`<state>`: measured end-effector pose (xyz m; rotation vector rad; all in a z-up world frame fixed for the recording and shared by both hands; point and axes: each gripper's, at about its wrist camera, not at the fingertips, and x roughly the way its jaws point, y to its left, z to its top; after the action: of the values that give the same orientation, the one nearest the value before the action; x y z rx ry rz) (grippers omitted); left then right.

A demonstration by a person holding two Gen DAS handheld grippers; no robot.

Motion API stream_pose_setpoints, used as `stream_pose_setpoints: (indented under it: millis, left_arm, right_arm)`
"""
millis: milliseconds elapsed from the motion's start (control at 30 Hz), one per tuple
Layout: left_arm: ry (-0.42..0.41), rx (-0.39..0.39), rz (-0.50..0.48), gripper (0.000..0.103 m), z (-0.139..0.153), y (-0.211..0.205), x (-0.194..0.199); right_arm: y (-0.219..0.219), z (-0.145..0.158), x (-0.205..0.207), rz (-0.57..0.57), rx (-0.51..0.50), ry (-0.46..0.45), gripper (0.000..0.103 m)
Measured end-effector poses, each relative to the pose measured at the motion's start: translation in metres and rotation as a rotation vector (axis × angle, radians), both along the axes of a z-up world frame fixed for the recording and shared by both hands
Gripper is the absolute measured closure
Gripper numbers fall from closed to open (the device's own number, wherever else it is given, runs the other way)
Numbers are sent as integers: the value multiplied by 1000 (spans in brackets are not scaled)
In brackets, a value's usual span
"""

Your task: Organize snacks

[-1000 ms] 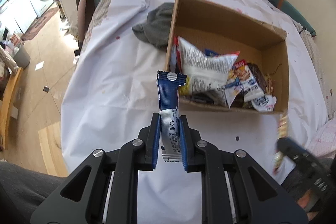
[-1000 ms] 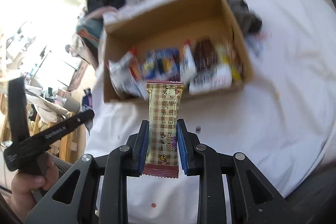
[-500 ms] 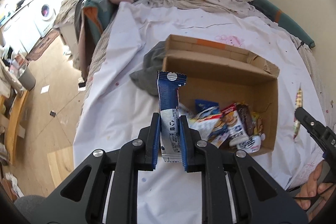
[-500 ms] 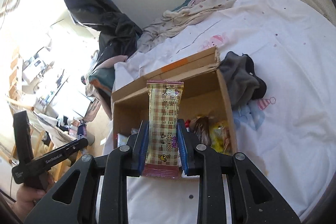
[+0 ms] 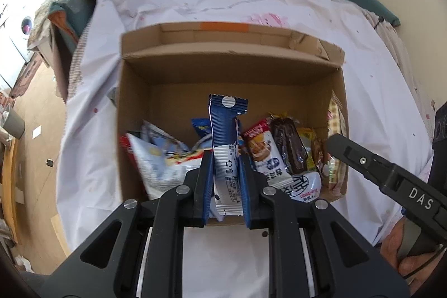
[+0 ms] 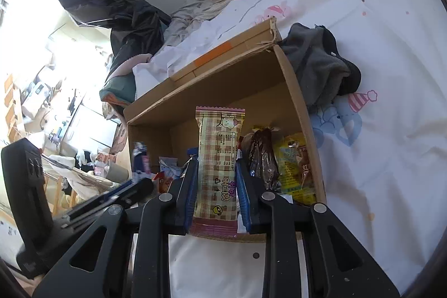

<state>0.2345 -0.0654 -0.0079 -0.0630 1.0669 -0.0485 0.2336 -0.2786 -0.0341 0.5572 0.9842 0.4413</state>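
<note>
1. The left gripper (image 5: 225,180) is clamped on a blue and white snack packet (image 5: 226,141), held upright above the near edge of an open cardboard box (image 5: 134,113) that sits on a white bedsheet (image 5: 92,147).
2. The right gripper (image 6: 215,186) pinches a beige checked snack bar (image 6: 219,158), also upright, over the box's near right corner.
3. A good drop probably means carrying each packet past the near wall, lowering it towards the bare floor at the back, then letting go.
4. Loose snacks (image 5: 279,155) crowd the near side of the box and could snag a packet.
5. The two tools sit close together near the right wall; they may bump.
6. A grey cloth (image 6: 318,66) lies outside the box, touching its right wall.
</note>
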Motion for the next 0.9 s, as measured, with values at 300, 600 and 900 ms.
stream_pose_setpoints:
  millis: [300, 600, 900]
  left_arm:
    - [13, 42, 13, 78, -9, -10, 6]
    - [-59, 29, 60, 25, 14, 1, -9]
    - [-201, 45, 26, 25, 37, 26, -40]
  right_arm:
    - [2, -6, 4, -13, -30, 13, 72]
    - [-9, 10, -4, -78, -67, -45, 21]
    - [0, 52, -52, -64, -199, -228, 4]
